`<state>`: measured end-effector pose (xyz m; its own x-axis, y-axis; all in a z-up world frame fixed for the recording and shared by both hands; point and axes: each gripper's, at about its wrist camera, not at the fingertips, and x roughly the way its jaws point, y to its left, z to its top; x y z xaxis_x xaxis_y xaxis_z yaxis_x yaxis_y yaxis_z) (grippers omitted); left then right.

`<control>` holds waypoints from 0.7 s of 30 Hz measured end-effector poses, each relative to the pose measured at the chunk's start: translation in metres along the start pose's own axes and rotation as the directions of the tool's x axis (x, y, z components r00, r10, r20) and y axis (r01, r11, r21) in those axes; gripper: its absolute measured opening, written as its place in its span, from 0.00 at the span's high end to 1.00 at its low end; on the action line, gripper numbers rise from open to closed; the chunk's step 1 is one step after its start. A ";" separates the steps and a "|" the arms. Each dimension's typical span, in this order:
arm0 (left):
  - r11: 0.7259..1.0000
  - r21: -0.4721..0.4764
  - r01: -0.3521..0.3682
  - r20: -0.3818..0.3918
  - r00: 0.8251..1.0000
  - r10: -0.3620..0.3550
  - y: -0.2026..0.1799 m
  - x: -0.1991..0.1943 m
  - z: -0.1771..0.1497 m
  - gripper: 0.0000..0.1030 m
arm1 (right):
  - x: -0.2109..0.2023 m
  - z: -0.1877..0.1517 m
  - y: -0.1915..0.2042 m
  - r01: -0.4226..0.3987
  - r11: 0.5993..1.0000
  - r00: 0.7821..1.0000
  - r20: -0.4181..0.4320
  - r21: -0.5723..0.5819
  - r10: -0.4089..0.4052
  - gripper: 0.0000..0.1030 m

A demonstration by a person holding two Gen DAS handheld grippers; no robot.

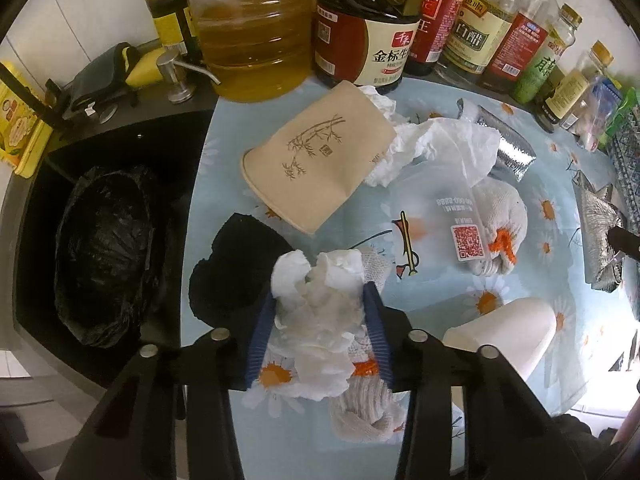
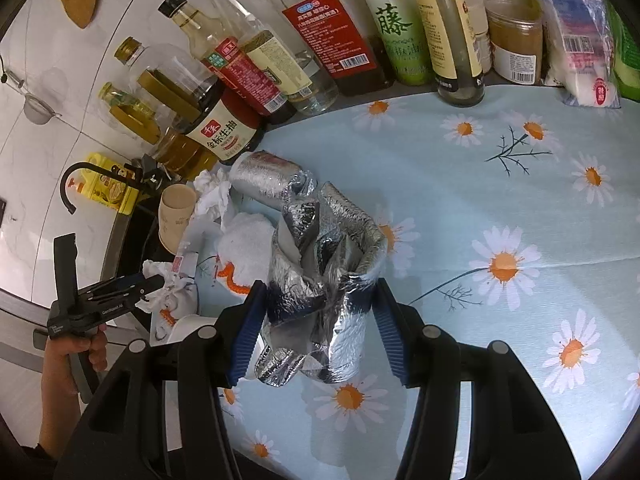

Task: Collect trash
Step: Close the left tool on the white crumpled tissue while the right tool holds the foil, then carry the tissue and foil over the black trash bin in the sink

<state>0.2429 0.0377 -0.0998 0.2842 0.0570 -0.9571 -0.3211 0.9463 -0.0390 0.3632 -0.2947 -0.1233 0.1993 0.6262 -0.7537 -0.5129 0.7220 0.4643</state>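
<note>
Beside the sink edge, left tool (image 1: 320, 300) pinching tissue (image 1: 316, 308), right tool (image 2: 318, 320) clamping foil (image 2: 324, 276)

Right wrist view. The right gripper (image 2: 318, 328) holds a crumpled silver foil bag (image 2: 320, 280) between its blue jaws, above a worktop (image 2: 500, 200) covered in a daisy-print cloth. At nine o'clock, the left gripper (image 2: 154, 284) pinches white tissue (image 2: 168, 286). At ten o'clock lies a paper cup (image 2: 176, 216); condiment bottles (image 2: 320, 40) line twelve o'clock.
</note>
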 end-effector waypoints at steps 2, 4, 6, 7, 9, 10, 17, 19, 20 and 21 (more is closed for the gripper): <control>1.000 -0.003 0.005 0.014 1.000 -0.005 0.001 -0.003 -0.001 0.63 | -0.001 0.001 0.003 0.001 1.000 1.000 0.002 -0.008 -0.001 0.47; 1.000 -0.009 0.007 0.028 1.000 -0.007 0.002 -0.006 -0.001 0.64 | -0.002 0.001 0.004 0.000 1.000 1.000 0.004 -0.012 0.000 0.47; 1.000 -0.017 0.016 0.041 0.999 -0.016 0.003 -0.010 -0.002 0.64 | -0.003 0.001 0.006 -0.002 1.000 1.000 0.005 -0.019 0.002 0.47; 1.000 -0.019 0.018 0.045 0.999 -0.017 0.003 -0.012 -0.003 0.64 | -0.004 0.001 0.008 -0.003 1.000 1.000 0.004 -0.022 0.003 0.47; 0.999 -0.024 0.022 0.056 0.998 -0.020 0.004 -0.018 -0.004 0.64 | -0.005 -0.001 0.010 -0.008 1.000 1.000 0.001 -0.026 0.008 0.47; 0.999 -0.028 0.025 0.061 0.998 -0.024 0.004 -0.021 -0.004 0.64 | -0.005 -0.001 0.012 -0.009 0.999 1.000 -0.001 -0.031 0.009 0.47; 0.997 -0.064 0.047 0.113 0.993 -0.039 0.012 -0.043 -0.010 0.64 | -0.008 0.000 0.028 -0.021 0.997 1.000 -0.003 -0.071 0.020 0.47; 0.996 -0.073 0.056 0.129 0.991 -0.046 0.016 -0.050 -0.012 0.64 | -0.009 0.002 0.038 -0.021 0.996 1.000 -0.005 -0.090 0.020 0.47; 0.995 -0.075 0.060 0.136 0.989 -0.050 0.018 -0.054 -0.012 0.64 | -0.009 0.002 0.042 -0.022 0.995 1.000 -0.007 -0.097 0.021 0.47; 0.995 -0.077 0.064 0.143 0.988 -0.053 0.020 -0.057 -0.014 0.64 | -0.008 0.003 0.047 -0.023 0.994 1.000 -0.009 -0.104 0.022 0.47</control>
<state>0.2080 0.0486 -0.0498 0.4269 0.0518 -0.9028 -0.3711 0.9205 -0.1227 0.3400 -0.2654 -0.0938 0.1807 0.6393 -0.7474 -0.6016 0.6730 0.4302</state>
